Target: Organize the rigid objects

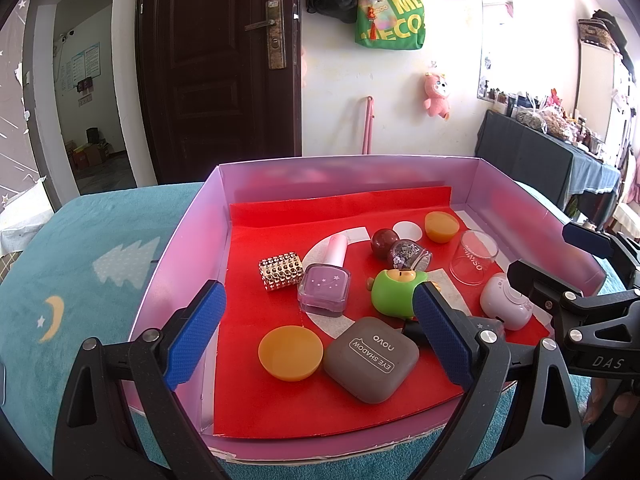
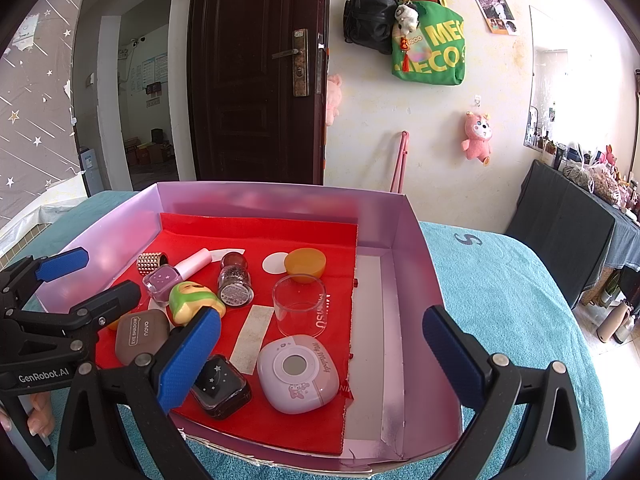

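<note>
Nearby, green toy behind left claw, tumbler beyond

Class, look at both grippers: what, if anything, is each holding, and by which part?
Nothing is held. The left gripper and right gripper are both open, hovering over the pink box.

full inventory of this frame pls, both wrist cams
box: 1, pink, on teal cloth
liner: 1, red, box floor
eye shadow case: 1, grey, near edge
orange lids: 2, one near, one far
nail polish: 1, lilac, centre
studded cylinder: 1, gold, left
green toy: 1, centre
glitter bottle: 1, lying down
clear cup: 1, right
My Melody case: 1, lilac, near right
dark bottle: 1, near edge
left gripper: fingers open
right gripper: fingers open
</note>
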